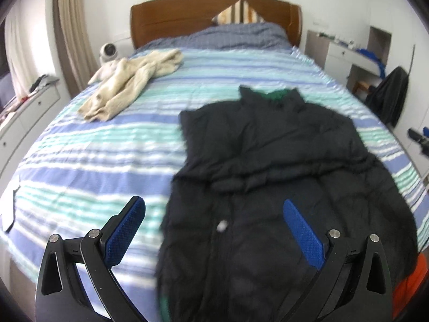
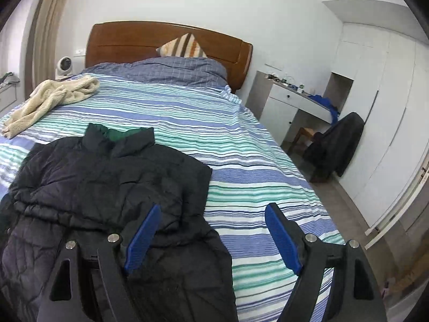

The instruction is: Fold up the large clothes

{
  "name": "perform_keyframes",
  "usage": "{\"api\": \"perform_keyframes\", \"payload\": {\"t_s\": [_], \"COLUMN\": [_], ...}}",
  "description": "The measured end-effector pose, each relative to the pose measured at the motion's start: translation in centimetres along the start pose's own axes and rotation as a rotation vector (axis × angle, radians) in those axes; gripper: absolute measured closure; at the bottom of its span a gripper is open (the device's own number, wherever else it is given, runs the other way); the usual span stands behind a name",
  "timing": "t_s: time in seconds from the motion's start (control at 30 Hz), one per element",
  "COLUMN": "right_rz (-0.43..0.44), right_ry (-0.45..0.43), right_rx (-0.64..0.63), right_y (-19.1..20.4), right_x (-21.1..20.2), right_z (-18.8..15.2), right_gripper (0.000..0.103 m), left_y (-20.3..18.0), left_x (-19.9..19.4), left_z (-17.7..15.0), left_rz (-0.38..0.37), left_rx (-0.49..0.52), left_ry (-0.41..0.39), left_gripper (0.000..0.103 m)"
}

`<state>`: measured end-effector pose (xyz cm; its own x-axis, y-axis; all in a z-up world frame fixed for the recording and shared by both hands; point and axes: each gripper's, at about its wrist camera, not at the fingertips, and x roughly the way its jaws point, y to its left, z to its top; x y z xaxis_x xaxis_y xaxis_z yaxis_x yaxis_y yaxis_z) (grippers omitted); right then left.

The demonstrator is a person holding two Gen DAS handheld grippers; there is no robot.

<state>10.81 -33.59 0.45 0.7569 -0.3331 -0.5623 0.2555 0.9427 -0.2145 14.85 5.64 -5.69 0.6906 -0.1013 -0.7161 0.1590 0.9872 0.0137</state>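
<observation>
Two grippers hang over the foot of the bed, and neither is holding anything. The left gripper (image 1: 214,230) has its jaws spread wide above the lower part of the black padded jacket (image 1: 268,161), and the right gripper (image 2: 214,238) is spread just as wide, one blue pad over the jacket's edge and the other over the striped sheet (image 2: 254,187).

The jacket lies front up, nearer the right side of the bed, collar toward the headboard with a bit of green lining showing at the neck. Its sides seem already turned in, since no sleeve sticks out, and a crease runs across the middle. I'd judge the fold about half made: the bottom has yet to be brought up to the collar.

Farther up, near the left edge, a cream fleece garment (image 1: 128,86) sits in a crumpled heap, untouched as far as I can tell. Beyond it lie the checked duvet (image 2: 171,69), a striped pillow (image 2: 185,45) and the wooden headboard (image 2: 128,43).
</observation>
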Motion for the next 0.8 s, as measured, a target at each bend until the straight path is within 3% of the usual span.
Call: {"api": "perform_keyframes", "payload": {"t_s": [0.1, 0.2, 0.33, 0.47, 0.6, 0.67, 0.7, 0.73, 0.77, 0.8], "right_rz": [0.2, 0.309, 0.466, 0.565, 0.666, 0.72, 0.709, 0.668, 0.65, 0.663], "right_ry": [0.036, 0.115, 0.374, 0.474, 0.487, 0.52, 0.522, 0.532, 0.544, 0.555], "right_rx": [0.075, 0.104, 0.142, 0.251, 0.339, 0.305, 0.276, 0.216, 0.194, 0.21], "right_y": [-3.9, -7.5, -10.6, -11.3, -10.9, -9.6, -9.1, -8.4, -8.2, -8.3], "right_x": [-0.9, -0.6, 1.4, 1.0, 0.7, 0.8, 0.8, 0.8, 1.0, 1.3], "right_z": [-1.7, -5.1, -13.0, -18.7, -20.2, -20.0, -19.9, -19.7, -19.3, -18.9], "right_gripper": [0.021, 0.021, 0.021, 0.021, 0.021, 0.022, 0.028, 0.053, 0.063, 0.065], "left_y": [2.5, 5.9, 7.9, 4.8, 1.0, 0.0, -0.1, 0.0, 0.3, 0.6], "left_x": [-1.4, -1.8, 0.0, 1.6, 1.7, 1.6, 1.4, 1.1, 0.7, 0.6], "left_z": [-2.2, -5.4, -10.0, -12.6, -12.8, -12.6, -12.5, -12.2, -11.9, -11.7], "left_rz": [-0.014, -0.044, -0.131, -0.213, -0.2, -0.173, -0.165, -0.162, -0.174, -0.187], "left_rx": [-0.016, -0.049, -0.149, -0.148, -0.034, 0.009, 0.014, 0.01, -0.013, -0.036], "left_ry": [0.042, 0.097, 0.219, 0.286, 0.29, 0.307, 0.311, 0.315, 0.325, 0.329], "left_gripper": [0.0, 0.0, 0.001, 0.001, 0.004, 0.019, 0.035, 0.055, 0.061, 0.072]}}
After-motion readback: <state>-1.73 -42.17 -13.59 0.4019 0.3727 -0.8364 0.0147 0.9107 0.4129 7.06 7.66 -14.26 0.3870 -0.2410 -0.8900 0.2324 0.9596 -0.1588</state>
